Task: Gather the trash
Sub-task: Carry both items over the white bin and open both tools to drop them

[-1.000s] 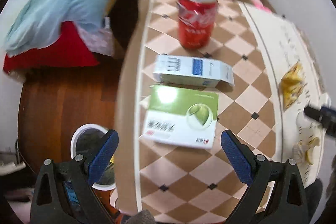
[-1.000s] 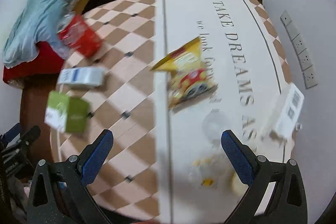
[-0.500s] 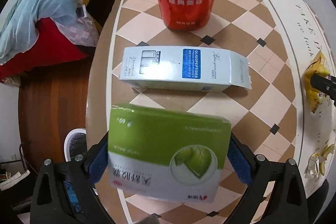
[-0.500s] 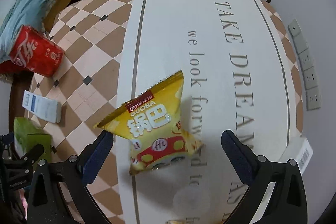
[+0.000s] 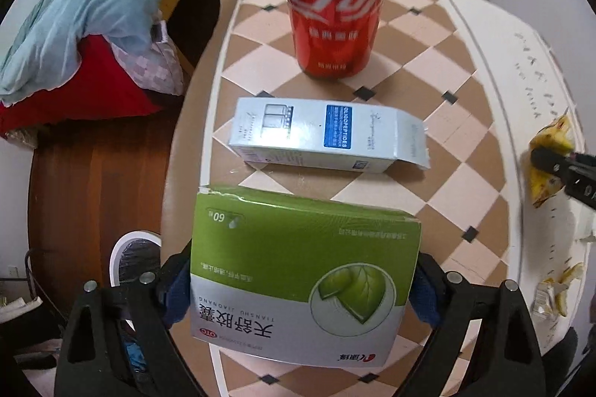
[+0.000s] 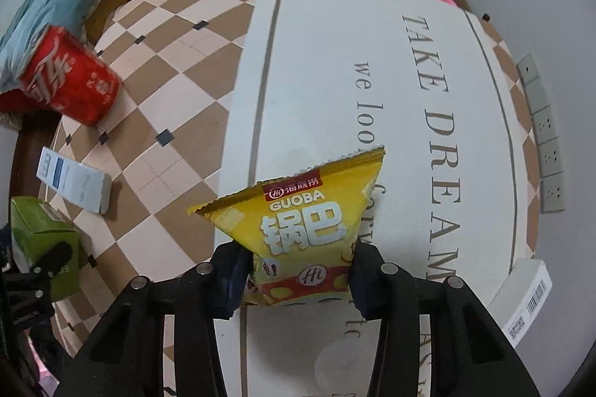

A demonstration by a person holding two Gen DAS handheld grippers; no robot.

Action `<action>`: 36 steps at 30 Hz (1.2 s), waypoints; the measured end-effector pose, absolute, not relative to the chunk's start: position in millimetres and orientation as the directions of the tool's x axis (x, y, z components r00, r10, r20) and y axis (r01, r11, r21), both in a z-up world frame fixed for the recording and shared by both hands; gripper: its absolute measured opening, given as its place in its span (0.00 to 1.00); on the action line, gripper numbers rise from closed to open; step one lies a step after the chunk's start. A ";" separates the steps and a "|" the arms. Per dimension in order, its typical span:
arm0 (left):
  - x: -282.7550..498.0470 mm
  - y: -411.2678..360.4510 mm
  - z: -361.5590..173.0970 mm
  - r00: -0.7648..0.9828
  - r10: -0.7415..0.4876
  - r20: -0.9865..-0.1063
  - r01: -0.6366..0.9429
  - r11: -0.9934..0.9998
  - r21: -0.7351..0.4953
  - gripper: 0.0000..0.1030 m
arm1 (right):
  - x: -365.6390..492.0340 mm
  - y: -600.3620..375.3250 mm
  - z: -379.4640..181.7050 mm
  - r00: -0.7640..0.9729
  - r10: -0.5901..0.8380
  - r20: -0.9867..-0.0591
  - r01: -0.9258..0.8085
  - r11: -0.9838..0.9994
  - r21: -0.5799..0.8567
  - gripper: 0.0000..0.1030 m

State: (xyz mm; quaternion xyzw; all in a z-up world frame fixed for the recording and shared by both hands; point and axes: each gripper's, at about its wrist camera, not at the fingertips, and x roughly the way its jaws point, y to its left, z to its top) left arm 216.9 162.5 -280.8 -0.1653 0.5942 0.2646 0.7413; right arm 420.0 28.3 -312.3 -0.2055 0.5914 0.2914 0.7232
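green box (image 5: 301,270), yellow snack bag (image 6: 309,229), both gripped

Five pieces of trash are showing on the worktop (image 6: 320,69): one red can (image 5: 335,13), standing upright toward the far edge, two cartons, one pale blue box (image 5: 327,136) and one green box (image 5: 301,278), one yellow snack bag (image 6: 309,229), and one small crumpled wrapper (image 5: 551,292) lying near the right edge. One white bin (image 5: 130,259) is standing on the floor beside the worktop's left edge.
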 end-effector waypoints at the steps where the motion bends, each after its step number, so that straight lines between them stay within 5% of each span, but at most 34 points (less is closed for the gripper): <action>1: 213.1 160.1 -274.2 0.166 0.201 -0.965 -0.594 0.802 0.065 0.90 | 416.4 27.6 -309.5 0.132 0.185 -0.974 -0.665 0.745 0.051 0.45; 24: 58.5 193.9 -111.0 0.367 0.460 -0.808 -0.753 0.657 0.032 0.90 | 248.2 72.9 -180.8 0.086 0.454 -0.887 -0.776 0.589 0.226 0.43; 36: -54.9 266.2 -136.1 0.230 0.503 -0.833 -0.866 0.497 0.061 0.90 | 117.2 169.4 -189.4 -0.029 0.477 -0.878 -0.885 0.396 0.245 0.43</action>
